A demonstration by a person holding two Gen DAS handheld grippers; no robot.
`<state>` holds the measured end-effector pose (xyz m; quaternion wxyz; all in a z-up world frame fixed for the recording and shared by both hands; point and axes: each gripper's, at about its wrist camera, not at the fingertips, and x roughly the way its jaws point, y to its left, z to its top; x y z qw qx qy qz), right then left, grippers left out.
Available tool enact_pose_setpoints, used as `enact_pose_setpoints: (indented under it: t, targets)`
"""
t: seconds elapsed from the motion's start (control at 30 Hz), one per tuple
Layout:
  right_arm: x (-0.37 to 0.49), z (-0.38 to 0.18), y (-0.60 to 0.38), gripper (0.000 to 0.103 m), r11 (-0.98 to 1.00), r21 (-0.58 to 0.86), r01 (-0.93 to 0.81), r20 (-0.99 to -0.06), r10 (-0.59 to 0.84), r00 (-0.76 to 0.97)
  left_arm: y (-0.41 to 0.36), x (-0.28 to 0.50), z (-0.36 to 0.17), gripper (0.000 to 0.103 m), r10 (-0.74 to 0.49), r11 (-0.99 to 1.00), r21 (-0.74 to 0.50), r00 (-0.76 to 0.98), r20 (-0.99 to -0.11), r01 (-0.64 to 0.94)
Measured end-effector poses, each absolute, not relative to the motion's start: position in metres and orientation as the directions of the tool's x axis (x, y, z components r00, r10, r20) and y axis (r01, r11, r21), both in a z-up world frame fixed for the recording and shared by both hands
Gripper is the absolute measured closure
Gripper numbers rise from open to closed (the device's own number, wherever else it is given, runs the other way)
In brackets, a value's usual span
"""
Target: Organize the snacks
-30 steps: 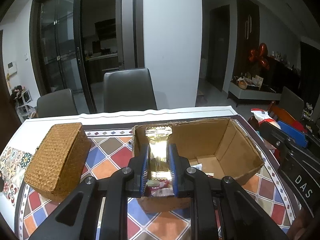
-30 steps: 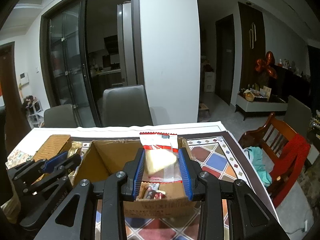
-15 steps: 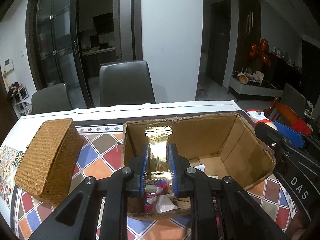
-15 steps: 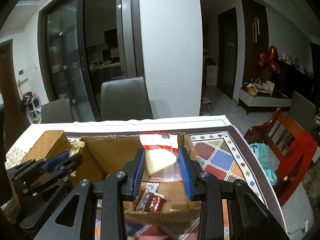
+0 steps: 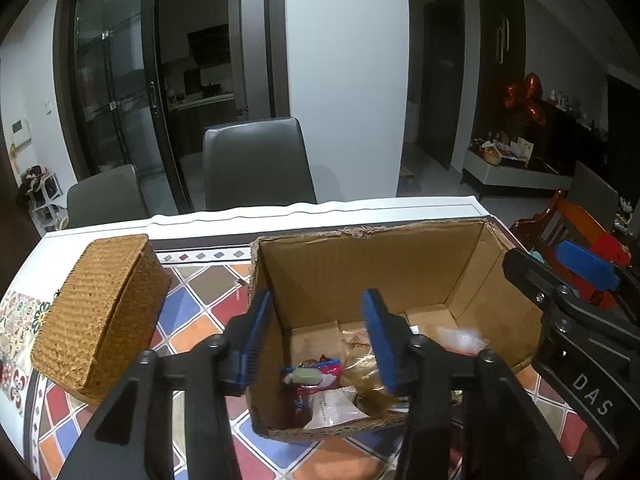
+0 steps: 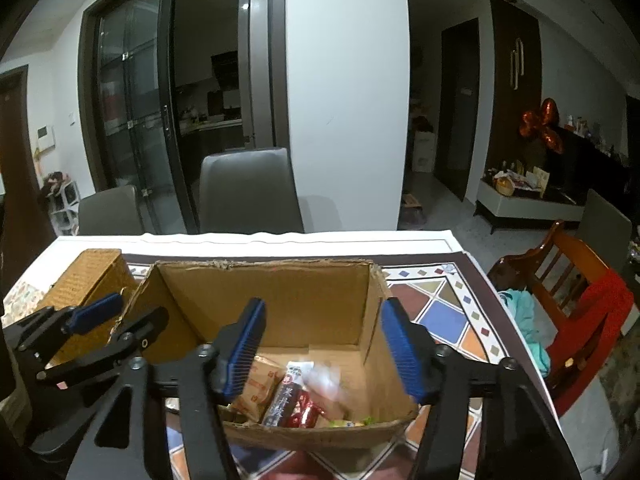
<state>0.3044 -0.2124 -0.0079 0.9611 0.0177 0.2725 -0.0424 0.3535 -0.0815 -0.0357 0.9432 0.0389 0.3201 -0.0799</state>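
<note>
We see a table [image 5: 208, 320] under a colourful diamond-patterned cloth in a dim room. On it sits an open brown cardboard box [image 5: 360, 264] beside a woven wicker box [image 5: 96, 312]. Wrapped snack packets [image 6: 292, 400] lie inside. Both the left gripper [image 5: 318, 336] and right gripper [image 6: 324, 344] have just been opening, fingers apart with nothing between them.

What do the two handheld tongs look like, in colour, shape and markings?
Both the left tongs and the right tongs are black, angular linkage arms joined by silver screws, ending in blue ribbed pads. The right one's body shows white letters "DAS". No cables or sleeves are visible.
</note>
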Motion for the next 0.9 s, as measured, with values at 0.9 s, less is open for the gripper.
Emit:
enact_pose_setpoints:
  t: [0.9]
  targets:
    - [0.241,0.024,-0.206,0.023,0.993,0.0,0.117,-0.483,-0.102,0.869,-0.048,0.288,-0.001,0.019,-0.048,0.996,0.034,0.828,-0.558,0.08]
